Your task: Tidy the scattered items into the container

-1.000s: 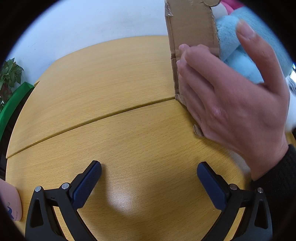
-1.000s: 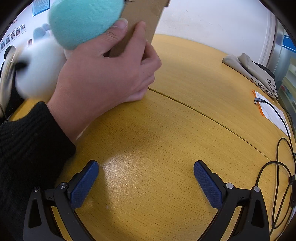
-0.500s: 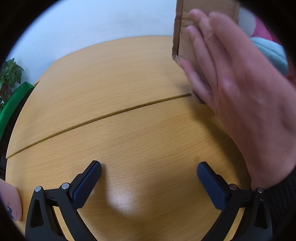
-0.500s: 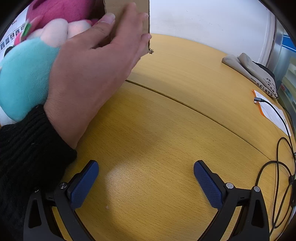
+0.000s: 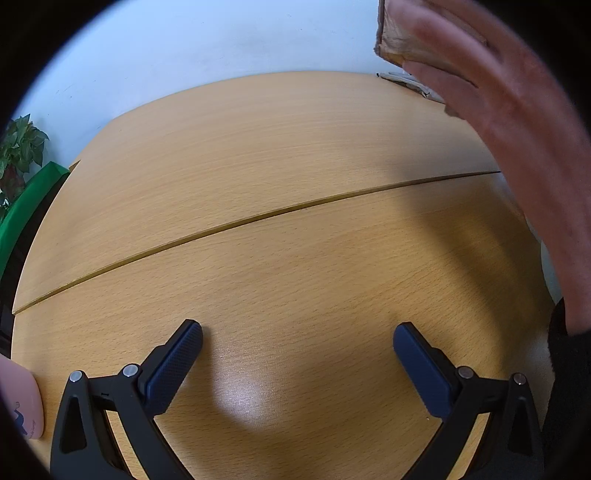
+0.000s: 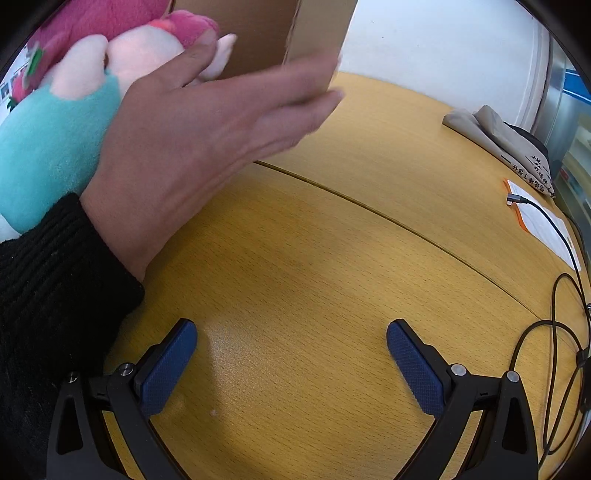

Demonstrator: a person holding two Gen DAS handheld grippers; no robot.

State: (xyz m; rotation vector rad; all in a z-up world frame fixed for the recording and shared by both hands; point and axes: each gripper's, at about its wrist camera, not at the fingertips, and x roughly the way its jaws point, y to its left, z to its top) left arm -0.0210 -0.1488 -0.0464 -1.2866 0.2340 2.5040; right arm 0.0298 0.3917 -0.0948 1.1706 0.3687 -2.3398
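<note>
Both tongs, left [image 5: 297,345] and right [image 6: 291,341], gape empty; ahead, bare hand [image 6: 192,125] tilts brown cardboard box [image 6: 295,33] — pink-and-teal plush toys [image 6: 66,103] may spill out.

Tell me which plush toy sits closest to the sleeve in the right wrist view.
The teal plush toy. It lies right against the black sleeve at the left edge. The pink plush toy is higher up, beside the cardboard box.

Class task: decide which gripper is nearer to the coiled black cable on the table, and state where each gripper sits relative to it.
Right. The right gripper has the black cable just to its right. The left gripper shows no cable in its view.
</note>
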